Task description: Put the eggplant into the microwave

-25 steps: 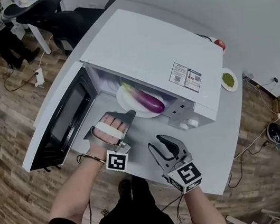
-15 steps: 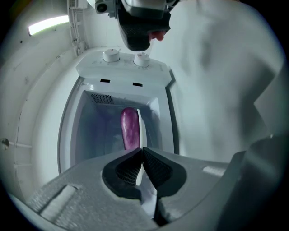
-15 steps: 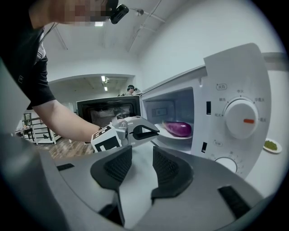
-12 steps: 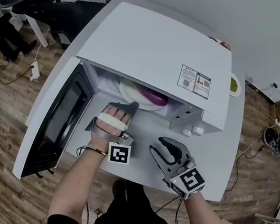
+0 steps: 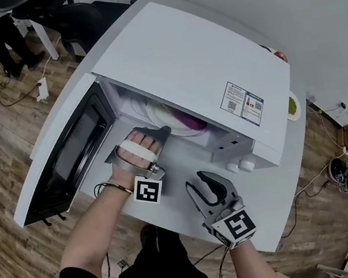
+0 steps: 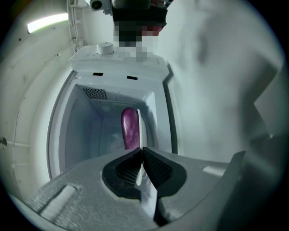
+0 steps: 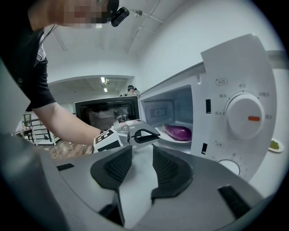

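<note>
In the microwave (image 5: 187, 59), the eggplant (image 6: 129, 128) lies at 12 o'clock of the left gripper (image 6: 142, 151), which pinches its plate (image 7: 171, 139); likely next: release; the right gripper (image 7: 142, 151) is agape, empty.

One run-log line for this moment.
left tongs: shut on round white plate | purple eggplant: on plate, inside white microwave | door: open | right tongs: open, empty

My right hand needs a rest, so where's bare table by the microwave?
Bare table shows between the left gripper and the right gripper, and again beyond the right gripper, below the knobs. The microwave's inside is crowded: plate, eggplant, left fingers clamped on the plate's rim.
</note>
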The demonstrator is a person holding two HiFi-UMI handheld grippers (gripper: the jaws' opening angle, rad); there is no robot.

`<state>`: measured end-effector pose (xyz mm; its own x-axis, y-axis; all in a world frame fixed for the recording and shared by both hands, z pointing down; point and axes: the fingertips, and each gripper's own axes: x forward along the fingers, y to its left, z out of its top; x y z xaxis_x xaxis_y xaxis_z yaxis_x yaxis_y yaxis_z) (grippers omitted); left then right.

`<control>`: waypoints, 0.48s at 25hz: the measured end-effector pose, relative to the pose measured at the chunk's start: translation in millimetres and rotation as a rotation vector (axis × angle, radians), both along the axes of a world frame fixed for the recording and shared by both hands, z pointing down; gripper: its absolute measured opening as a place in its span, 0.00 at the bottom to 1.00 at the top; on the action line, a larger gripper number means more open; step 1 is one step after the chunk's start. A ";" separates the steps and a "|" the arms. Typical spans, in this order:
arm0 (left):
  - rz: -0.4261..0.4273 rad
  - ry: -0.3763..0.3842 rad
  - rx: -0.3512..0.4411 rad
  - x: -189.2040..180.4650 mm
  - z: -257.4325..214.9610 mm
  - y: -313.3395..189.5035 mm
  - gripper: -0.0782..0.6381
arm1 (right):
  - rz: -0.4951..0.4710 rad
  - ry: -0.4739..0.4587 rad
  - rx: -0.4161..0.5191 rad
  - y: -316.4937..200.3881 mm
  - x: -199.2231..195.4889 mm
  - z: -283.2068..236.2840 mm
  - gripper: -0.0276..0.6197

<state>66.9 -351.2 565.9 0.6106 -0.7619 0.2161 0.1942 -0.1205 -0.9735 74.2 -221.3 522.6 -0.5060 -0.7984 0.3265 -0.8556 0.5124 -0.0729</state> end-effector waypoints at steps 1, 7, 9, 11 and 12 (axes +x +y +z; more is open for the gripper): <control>-0.001 -0.004 -0.001 0.3 0.1 -1.4 0.13 | -0.003 0.003 -0.002 -0.1 0.0 0.3 0.27; -0.009 -0.037 -0.016 0.9 2.9 -7.0 0.13 | -0.007 0.000 0.005 -1.8 -0.8 -1.5 0.27; -0.015 -0.042 -0.014 0.9 1.1 -10.9 0.13 | -0.007 -0.002 0.008 -2.5 -1.2 -2.6 0.27; -0.023 -0.056 -0.022 1.0 1.1 -14.5 0.13 | -0.010 0.000 0.008 -1.9 -1.5 -2.8 0.28; -0.027 -0.065 -0.026 0.9 1.6 -16.1 0.13 | -0.010 0.000 0.006 -1.3 -1.5 -2.5 0.27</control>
<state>67.8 -367.3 567.5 0.5736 -0.7716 0.2751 0.2537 -0.1520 -0.9553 72.7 -222.6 520.1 -0.5137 -0.7954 0.3217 -0.8506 0.5213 -0.0695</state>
